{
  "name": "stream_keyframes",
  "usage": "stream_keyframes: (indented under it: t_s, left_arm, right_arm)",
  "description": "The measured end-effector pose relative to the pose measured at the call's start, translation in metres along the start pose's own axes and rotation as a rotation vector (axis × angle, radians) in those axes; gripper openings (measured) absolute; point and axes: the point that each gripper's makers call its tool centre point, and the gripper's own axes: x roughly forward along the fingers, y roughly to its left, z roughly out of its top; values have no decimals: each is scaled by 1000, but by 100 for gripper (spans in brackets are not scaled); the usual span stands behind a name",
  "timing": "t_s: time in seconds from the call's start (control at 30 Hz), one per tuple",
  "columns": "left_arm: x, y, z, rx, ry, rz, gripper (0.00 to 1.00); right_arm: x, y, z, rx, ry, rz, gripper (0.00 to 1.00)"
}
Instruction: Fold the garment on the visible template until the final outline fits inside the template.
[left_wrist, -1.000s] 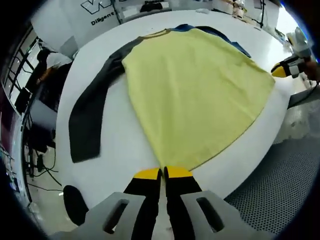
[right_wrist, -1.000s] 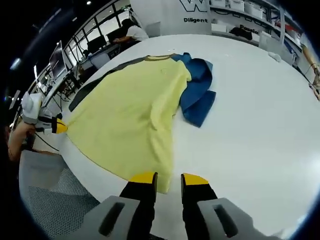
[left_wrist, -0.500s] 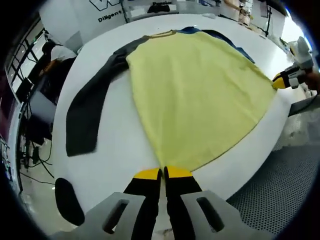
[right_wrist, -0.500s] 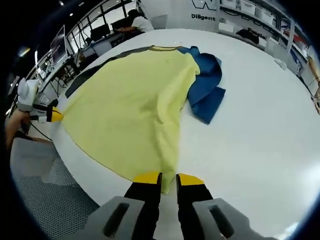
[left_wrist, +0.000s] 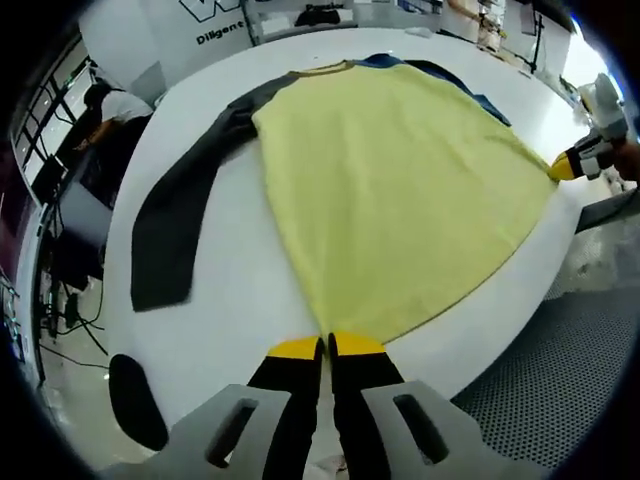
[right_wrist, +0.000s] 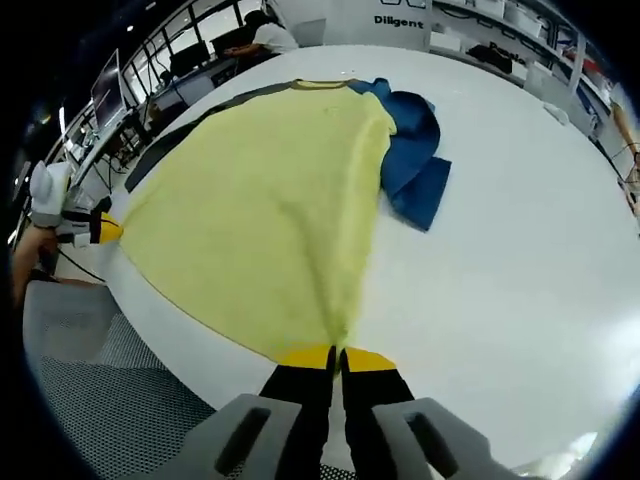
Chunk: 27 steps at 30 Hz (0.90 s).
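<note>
1. Because both grippers are clamped on the hem of the garment (left_wrist: 390, 190), one at each bottom corner, the cloth is stretched taut between them and fans out ahead of each pair of jaws across the white table (left_wrist: 240, 310).
2. The left gripper (left_wrist: 328, 347) has its jaws pressed together on the yellow hem corner right at its tips; the dark grey sleeve (left_wrist: 175, 235) lies flat off to its left, further out on the table.
3. The right gripper (right_wrist: 335, 357) likewise pinches the other hem corner between closed jaws; the blue sleeve (right_wrist: 415, 165) sits bunched ahead and to its right, beside the yellow body.
4. Risk: the hem lies near the table edge, so a slack or uneven lift could let cloth slide off toward the mesh floor (left_wrist: 560, 380).
5. Risk: pulling harder on one side would skew the body and drag the crumpled blue sleeve under it, leaving a lumpy outline.
6. Risk: a thin pinch may slip once the cloth is raised.
7. Count: one garment, two sleeves, two grippers, one table. I cannot make out a template on the table.
</note>
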Motion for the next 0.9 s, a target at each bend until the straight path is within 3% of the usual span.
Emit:
stream_keyframes:
  t_s: [0.57,0.67,0.73,0.8,0.83,0.9]
  left_arm:
    - [-2,-3,-2,-12,-8,3,3]
    - [-5,-3,-2,-12,-14,9,11]
    - [-9,-3,1,-21,-37,7,26]
    - [-12,-5,8,-39,-81,-6,35]
    - [-18,-6,15,-79,-127,-19,37]
    - [-23,-7,26,-77,-197,-35,41]
  right_arm:
    - [-1,-1,-1,-28,1,3,0]
    - [-8,-1,4,-37,-28,6,1]
    - [-14,-6,12,-36,-63,-9,10]
    - [-18,-8,18,-46,-91,-10,21]
    - [-23,-9,31,-53,-152,-9,25]
    - [-30,-9,40,-42,-198,0,30]
